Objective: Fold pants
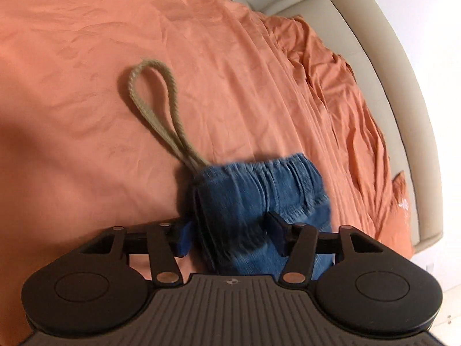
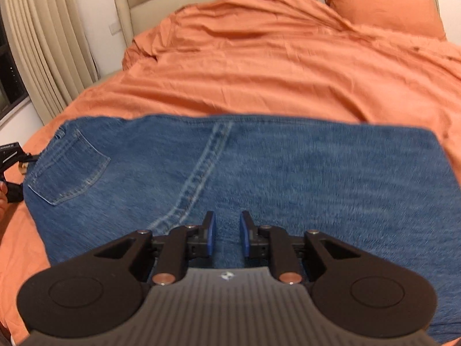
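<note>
Blue denim pants (image 2: 245,178), already doubled over into a broad flat slab, lie across a bed covered in a rumpled orange cotton sheet (image 2: 259,66), the back pocket towards the left of the right wrist view and a stitched seam running down the middle. Laid flat like this, the cloth probably waits for another fold, and each end has a tool at it for that reason.

The left gripper (image 1: 232,233) straddles the gathered elastic waistband end of the pants, its fingers (image 1: 184,238) spread wide on either side of the stacked layers; whether the pads press on the denim I cannot tell, since the edge is blurred. A beige braided drawstring loop (image 1: 152,106) trails from that end onto the sheet.

The right gripper (image 2: 227,230) hangs just above the middle of the denim near the seam, its blue-padded fingers a narrow gap apart, with no cloth between them.

A beige padded headboard (image 2: 178,3) and an orange pillow (image 2: 380,5) stand well beyond.
</note>
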A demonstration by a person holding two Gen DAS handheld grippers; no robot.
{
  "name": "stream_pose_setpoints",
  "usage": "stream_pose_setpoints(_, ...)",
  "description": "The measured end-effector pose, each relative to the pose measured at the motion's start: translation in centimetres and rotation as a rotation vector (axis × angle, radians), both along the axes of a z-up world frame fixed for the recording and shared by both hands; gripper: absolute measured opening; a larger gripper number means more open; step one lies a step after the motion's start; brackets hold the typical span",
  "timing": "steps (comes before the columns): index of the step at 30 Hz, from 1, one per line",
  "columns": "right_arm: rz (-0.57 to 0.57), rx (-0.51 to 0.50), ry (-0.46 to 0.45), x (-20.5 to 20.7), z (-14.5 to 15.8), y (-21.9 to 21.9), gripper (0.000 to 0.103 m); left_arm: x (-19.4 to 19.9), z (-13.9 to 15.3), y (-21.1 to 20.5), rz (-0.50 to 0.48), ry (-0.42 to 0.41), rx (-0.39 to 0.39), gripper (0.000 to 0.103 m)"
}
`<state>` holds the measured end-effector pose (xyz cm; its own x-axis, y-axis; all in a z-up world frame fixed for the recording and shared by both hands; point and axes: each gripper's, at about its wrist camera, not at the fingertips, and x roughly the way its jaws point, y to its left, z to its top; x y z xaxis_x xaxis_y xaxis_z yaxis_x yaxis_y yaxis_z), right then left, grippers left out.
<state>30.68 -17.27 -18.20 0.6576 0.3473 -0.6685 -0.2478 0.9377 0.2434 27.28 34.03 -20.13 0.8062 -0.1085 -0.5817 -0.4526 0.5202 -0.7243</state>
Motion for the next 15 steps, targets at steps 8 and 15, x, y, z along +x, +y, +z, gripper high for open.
stream_pose_setpoints(8,0.014,0.010,0.001,0.5,-0.7,-0.1,0.014,1.9,1.0,-1.7,0.014,0.102,0.169,0.034)
stream_pose_setpoints(15,-0.016,0.073,0.020,0.2,0.1,-1.5,0.015,1.0,7.5,-4.7,-0.021,0.037,0.315,0.022)
